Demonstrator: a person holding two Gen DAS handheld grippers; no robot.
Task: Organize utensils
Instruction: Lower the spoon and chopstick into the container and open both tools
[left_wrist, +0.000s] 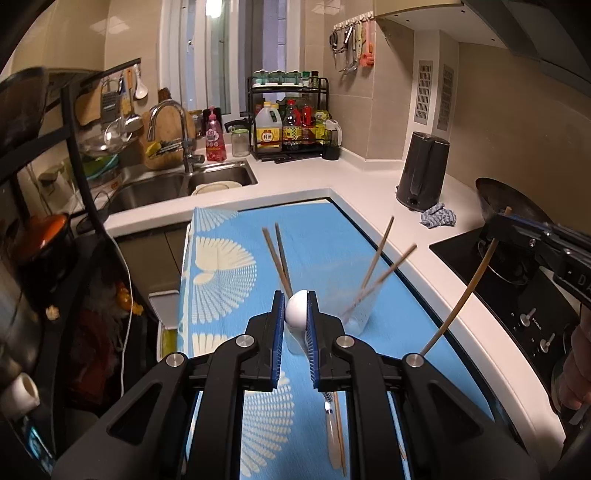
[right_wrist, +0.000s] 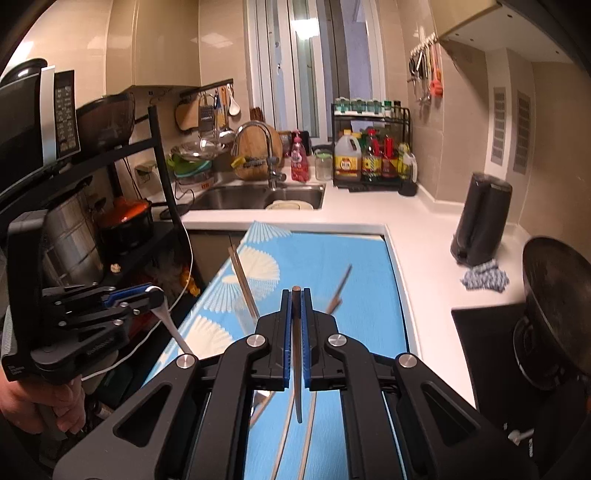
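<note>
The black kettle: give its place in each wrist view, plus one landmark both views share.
Left wrist view: the black kettle stands right of centre on the white counter, beside a blue-grey cloth.
Right wrist view: black kettle at the right, same cloth at its base.
Shared landmark: the sink faucet.

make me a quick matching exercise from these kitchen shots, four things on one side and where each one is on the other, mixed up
Things:
1. white spoon
2. single chopstick
3. dark kettle
4. clear glass

Places:
A. on the white counter by the wall
B. clamped in the right hand-held gripper
C. on the blue patterned cloth, chopsticks standing in it
D. clamped in the left hand-held gripper

Pairs: 1-D, 2-B, 3-A, 4-C
</note>
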